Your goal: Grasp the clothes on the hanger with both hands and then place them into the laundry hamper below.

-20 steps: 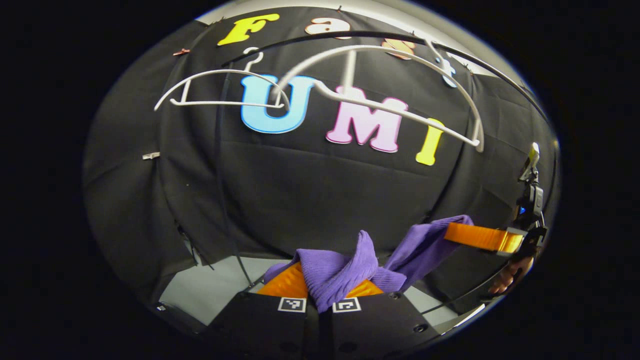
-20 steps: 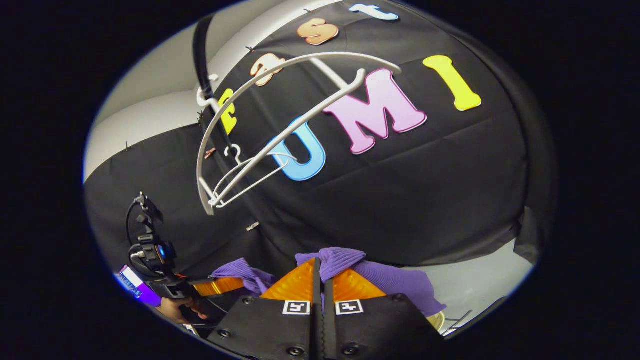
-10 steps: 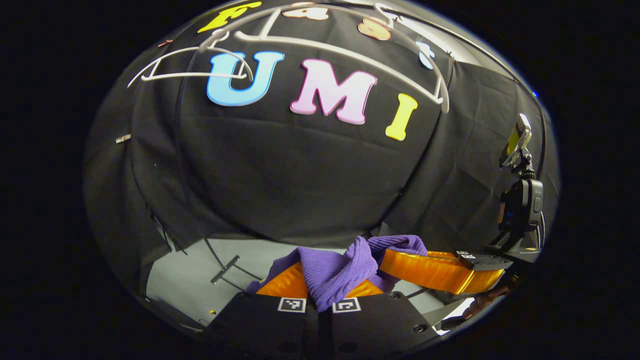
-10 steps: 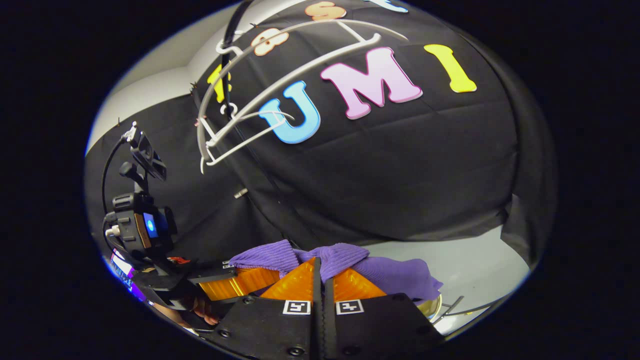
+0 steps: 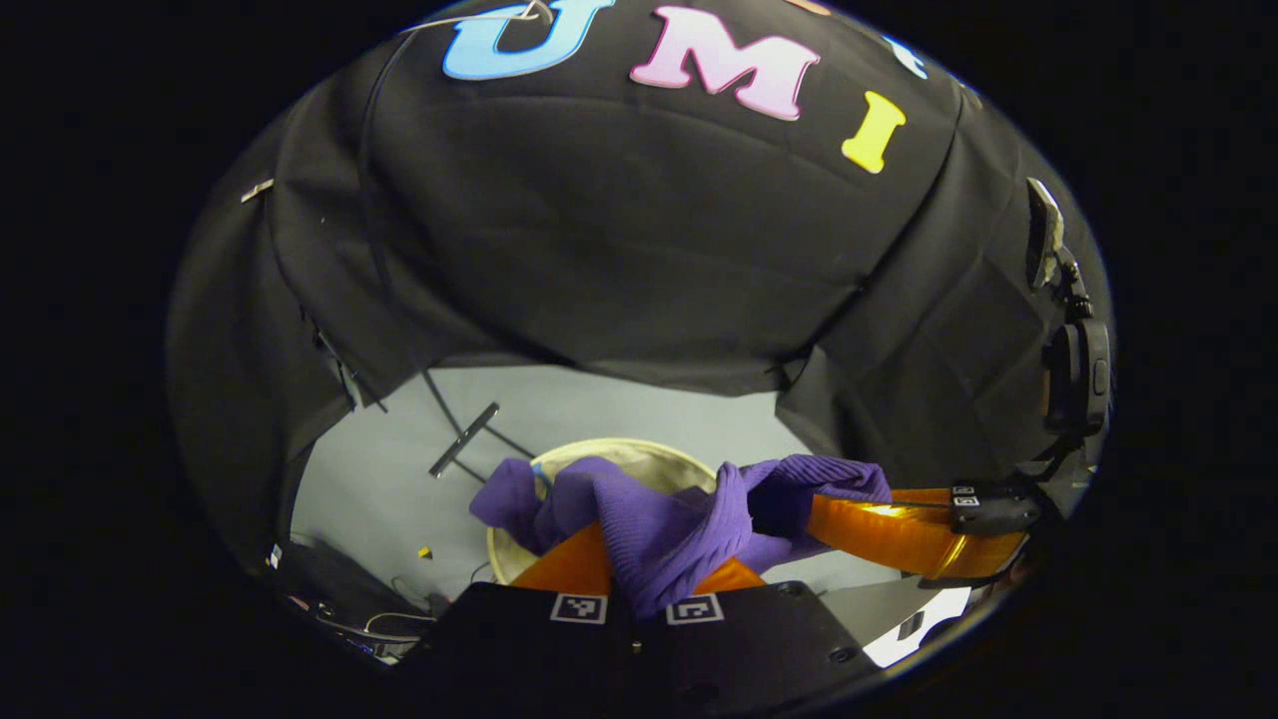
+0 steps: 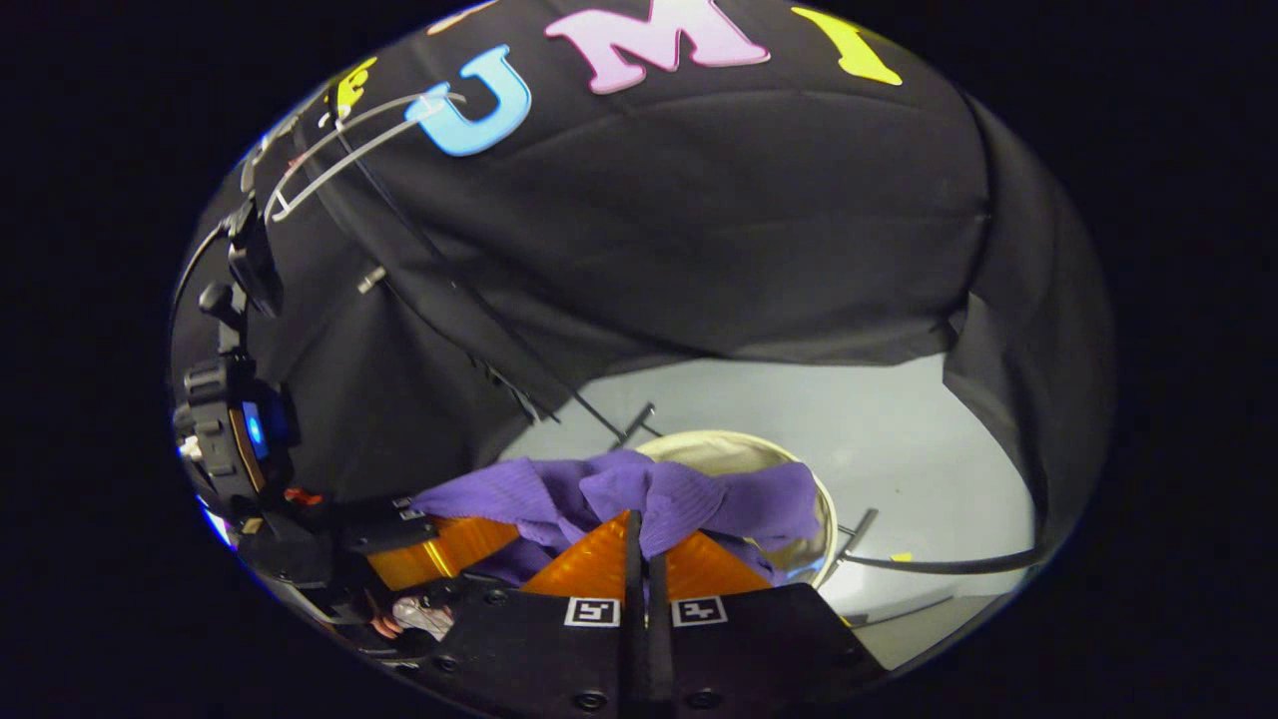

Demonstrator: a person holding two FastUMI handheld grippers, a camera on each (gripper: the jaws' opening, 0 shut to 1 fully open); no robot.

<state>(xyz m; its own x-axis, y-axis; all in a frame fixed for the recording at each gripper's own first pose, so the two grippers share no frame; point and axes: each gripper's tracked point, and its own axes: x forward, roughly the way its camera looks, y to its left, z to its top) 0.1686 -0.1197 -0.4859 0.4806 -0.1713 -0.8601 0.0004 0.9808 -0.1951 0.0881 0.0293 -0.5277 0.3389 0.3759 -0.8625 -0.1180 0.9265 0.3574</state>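
Black cloth wall behind, pale grey floor [image 5: 599, 409] below, round hamper [image 6: 744, 449] seen on the floor with a light rim. White hanger [image 6: 329, 165] is seen high up at the wall, bare. Purple garment [image 5: 659, 519] is held bunched between the two tools, above the hamper mouth and just beside its rim, not yet inside.

Left hand-held gripper [image 5: 639, 569] is clamped on a fold of the cloth, both fingers pressed against it. Right hand-held gripper [image 6: 639, 544] is closed on another fold, the fabric spilling over its tips; it is also seen in the left gripper view at [image 5: 814, 514], biting the far end of the cloth.

Two-point hold is judged to keep the garment spread and off the floor so it can be lowered together. Long axis of the garment runs roughly level from one gripper to the other, sagging slightly in the middle, loose end drooping toward the hamper.
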